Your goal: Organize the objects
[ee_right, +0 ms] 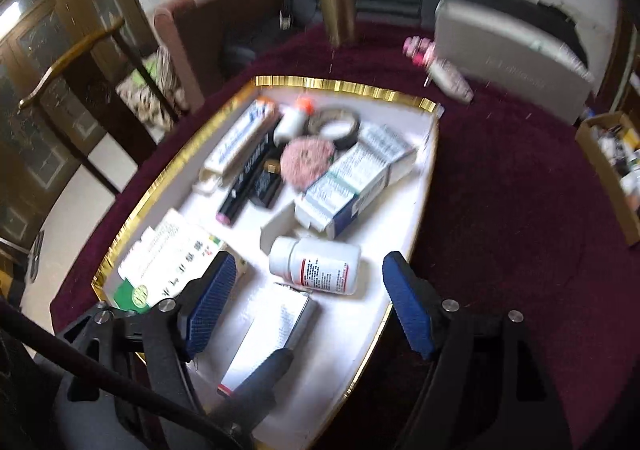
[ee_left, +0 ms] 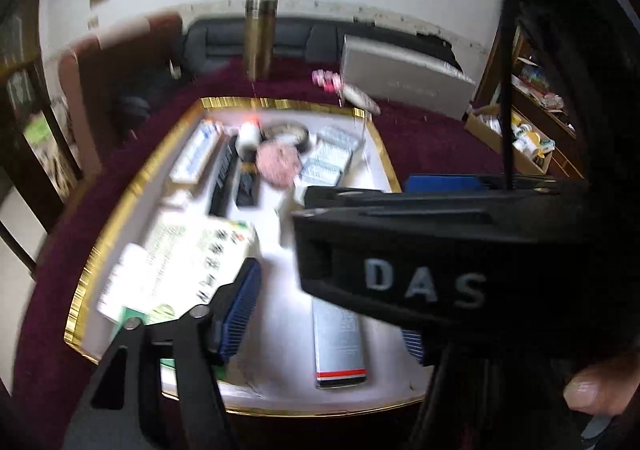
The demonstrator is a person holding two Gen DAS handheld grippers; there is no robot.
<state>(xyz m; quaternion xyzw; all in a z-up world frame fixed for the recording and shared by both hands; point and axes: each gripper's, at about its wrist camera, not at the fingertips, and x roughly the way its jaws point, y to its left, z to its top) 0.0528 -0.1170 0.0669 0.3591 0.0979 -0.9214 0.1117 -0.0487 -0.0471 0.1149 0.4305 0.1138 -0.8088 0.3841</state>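
So there's a desk (ee_right: 500,210) covered in dark red cloth, and sitting on it is a big white tray with a gold rim (ee_right: 344,84). That tray is where all the stuff is.

Near corner on the left: a white and green carton (ee_right: 168,254). Middle right: a white and blue medicine box (ee_right: 352,178) lying at an angle. At the near edge there's a silver flat box (ee_right: 272,330). Just past it, a white pill bottle (ee_right: 316,264) on its side. Far end has a long toothpaste box (ee_right: 240,136), a roll of black tape (ee_right: 334,124), and a pink fuzzy round thing (ee_right: 306,162) beside a black tube (ee_right: 244,186).

Right gripper (ee_right: 308,298) hovers over the near end of the tray, fingers wide, nothing in them. Left gripper (ee_left: 332,310) looks spread wide too, but the other tool blocks its right finger. Both views are pretty blurry.
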